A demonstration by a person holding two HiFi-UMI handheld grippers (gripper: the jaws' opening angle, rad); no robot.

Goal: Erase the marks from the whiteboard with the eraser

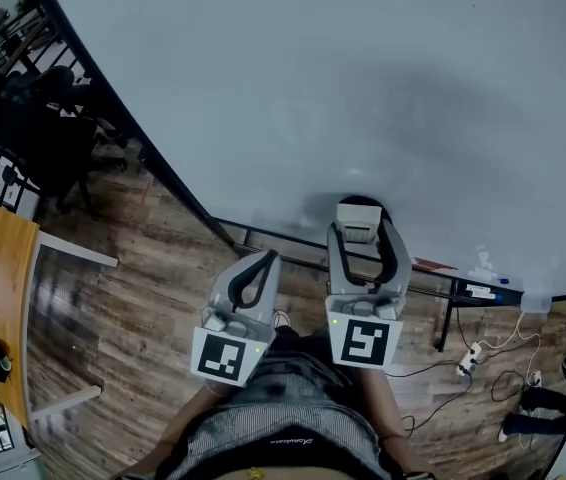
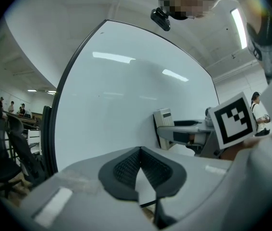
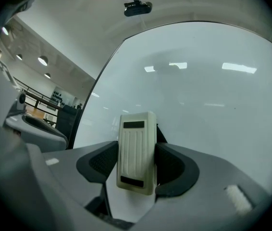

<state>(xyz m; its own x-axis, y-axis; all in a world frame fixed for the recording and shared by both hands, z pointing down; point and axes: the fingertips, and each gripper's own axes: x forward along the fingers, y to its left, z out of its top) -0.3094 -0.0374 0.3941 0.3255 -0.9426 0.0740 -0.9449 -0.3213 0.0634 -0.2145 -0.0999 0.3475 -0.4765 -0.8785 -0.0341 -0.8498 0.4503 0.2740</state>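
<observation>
Right gripper (image 1: 363,230): jaws clamped on eraser (image 3: 137,150), near whiteboard (image 1: 363,88) lower edge.
Left gripper (image 2: 140,163): jaws together, empty.
No marks discernible.
Advice: keep eraser flat on whiteboard, overlap strokes.

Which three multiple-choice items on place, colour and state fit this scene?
1. Where is the eraser?
A) in a drawer
B) between the right hand-held gripper's jaws
C) on a shelf

2. What colour is the eraser?
A) red
B) black
C) off-white

3. How do the left hand-held gripper's jaws stand?
A) together, empty
B) wide apart
C) shut on a pen

Answers: 1 B, it is clamped there; 2 C, its body is pale; 3 A, the tips meet with nothing between.
</observation>
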